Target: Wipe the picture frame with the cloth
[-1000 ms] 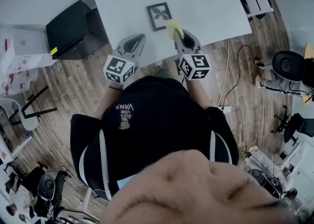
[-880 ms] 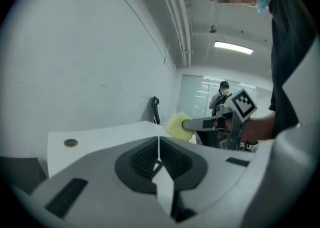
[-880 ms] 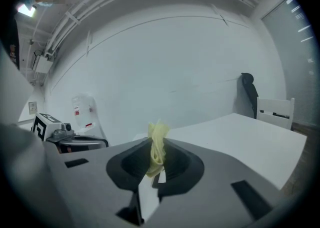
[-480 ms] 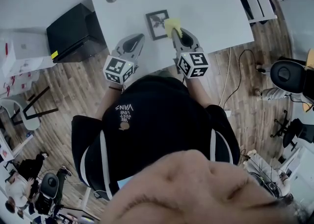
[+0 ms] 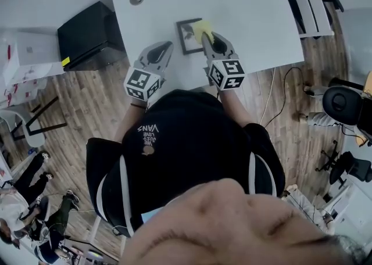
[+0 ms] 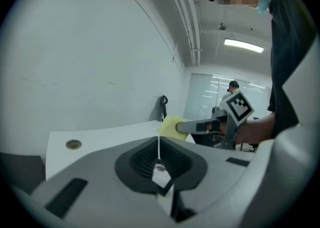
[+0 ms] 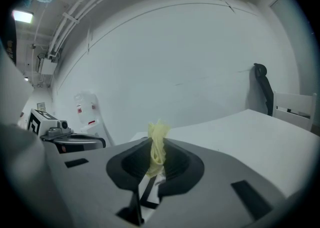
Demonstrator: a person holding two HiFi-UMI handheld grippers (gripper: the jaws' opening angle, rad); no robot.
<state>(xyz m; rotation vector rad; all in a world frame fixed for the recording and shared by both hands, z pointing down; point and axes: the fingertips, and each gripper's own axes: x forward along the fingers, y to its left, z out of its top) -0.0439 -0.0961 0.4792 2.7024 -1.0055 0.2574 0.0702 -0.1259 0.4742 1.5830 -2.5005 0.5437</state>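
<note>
Right gripper [image 5: 207, 38] clamps the soft, light cloth [image 5: 201, 27] over the frame's [image 5: 187, 36] right side, by the table's [image 5: 244, 8] near edge; left gripper's [image 5: 163, 49] jaws meet, empty (the frame probably slides easily; steady its rim).

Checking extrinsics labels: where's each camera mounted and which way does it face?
Head view: on the person's head, facing steeply down at the table, picture frame and cloth; shows torso, left claw, right claw.
Left gripper view: on the left claw, along its shut jaws across the table; the person's hand at right.
Right gripper view: on the right claw, along jaws shut on the cloth, toward a wall.
Shared: all three show the cloth; each gripper view shows the other claw.
</note>
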